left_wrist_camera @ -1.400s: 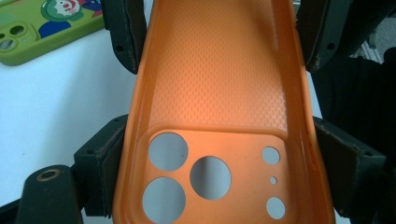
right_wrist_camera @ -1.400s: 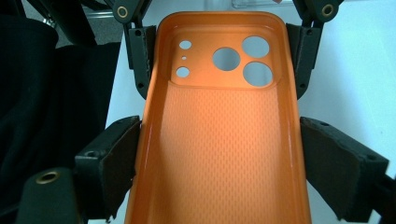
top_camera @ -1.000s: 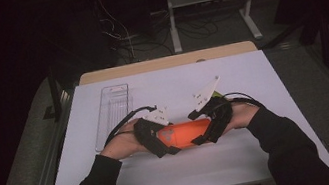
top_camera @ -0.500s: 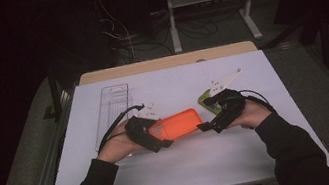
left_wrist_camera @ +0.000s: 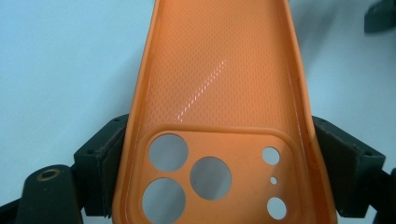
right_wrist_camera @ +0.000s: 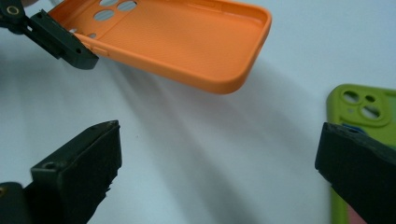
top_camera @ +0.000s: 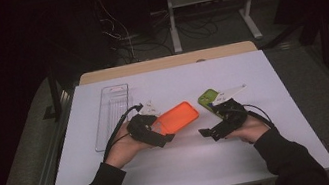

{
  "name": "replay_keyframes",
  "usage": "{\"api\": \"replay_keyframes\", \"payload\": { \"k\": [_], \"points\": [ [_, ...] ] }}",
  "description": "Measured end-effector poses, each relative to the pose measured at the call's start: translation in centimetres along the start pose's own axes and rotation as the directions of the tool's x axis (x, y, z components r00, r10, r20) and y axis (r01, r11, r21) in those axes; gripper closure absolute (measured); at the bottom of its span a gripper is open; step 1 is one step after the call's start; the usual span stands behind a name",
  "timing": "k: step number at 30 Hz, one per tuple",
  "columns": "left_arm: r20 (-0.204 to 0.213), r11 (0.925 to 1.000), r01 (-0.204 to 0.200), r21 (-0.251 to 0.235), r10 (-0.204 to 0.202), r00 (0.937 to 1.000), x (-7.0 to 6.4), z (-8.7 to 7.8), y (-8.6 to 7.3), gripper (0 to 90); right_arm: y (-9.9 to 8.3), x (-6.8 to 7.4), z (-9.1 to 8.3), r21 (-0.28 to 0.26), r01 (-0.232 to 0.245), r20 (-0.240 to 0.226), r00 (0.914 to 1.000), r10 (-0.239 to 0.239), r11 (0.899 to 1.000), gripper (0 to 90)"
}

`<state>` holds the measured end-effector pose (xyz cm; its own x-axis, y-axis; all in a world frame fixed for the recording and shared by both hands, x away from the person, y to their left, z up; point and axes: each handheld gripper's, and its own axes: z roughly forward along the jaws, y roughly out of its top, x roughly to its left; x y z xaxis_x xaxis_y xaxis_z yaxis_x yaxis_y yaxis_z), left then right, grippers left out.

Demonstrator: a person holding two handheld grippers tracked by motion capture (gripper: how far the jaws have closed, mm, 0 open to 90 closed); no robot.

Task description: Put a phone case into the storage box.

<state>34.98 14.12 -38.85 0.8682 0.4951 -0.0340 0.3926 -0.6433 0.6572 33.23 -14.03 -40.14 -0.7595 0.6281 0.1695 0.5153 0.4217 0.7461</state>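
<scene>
My left claw is clamped across the camera end of the orange phone case, lifted just above the table's middle, my right claw gaping nearby; light, bendy and slick, I judge it best pinched by its side rims.

Lay mid-table: case, second case to its right, tray near left edge.

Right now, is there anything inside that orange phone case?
Nothing: the orange phone case is an empty shell, its textured inner face and camera holes bare, with white table seen through them. The left gripper clamps its camera end, covering the outer sides there.
</scene>
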Motion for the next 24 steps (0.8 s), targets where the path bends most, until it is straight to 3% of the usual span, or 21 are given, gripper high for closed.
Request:
{"api": "replay_keyframes", "payload": {
  "k": [7,12,17,24],
  "points": [
    [-0.03,0.9995,0.031,0.004,-0.031,0.9991,-0.5,0.4,0.1,15.8,-1.2,0.5,1.0,-0.065,-0.038,0.075,0.9963,0.043,0.997,0.0],
    [-0.035,0.9994,0.034,0.003,-0.034,0.9988,-0.7,0.7,0.2,15.8,-1.3,0.6,1.8,-0.064,-0.062,0.092,0.9935,0.068,0.996,0.0],
    [-0.032,0.9994,0.033,0.013,-0.032,0.999,-0.8,0.9,0.1,15.8,-1.3,0.7,2.4,-0.037,-0.065,0.092,0.9935,0.068,0.997,0.0],
    [-0.033,0.9992,0.037,0.012,-0.037,0.9988,-0.9,1.0,0.1,15.8,-1.3,1.2,2.7,-0.023,-0.011,0.111,0.9937,0.014,1.0,0.0]
  ]
}}
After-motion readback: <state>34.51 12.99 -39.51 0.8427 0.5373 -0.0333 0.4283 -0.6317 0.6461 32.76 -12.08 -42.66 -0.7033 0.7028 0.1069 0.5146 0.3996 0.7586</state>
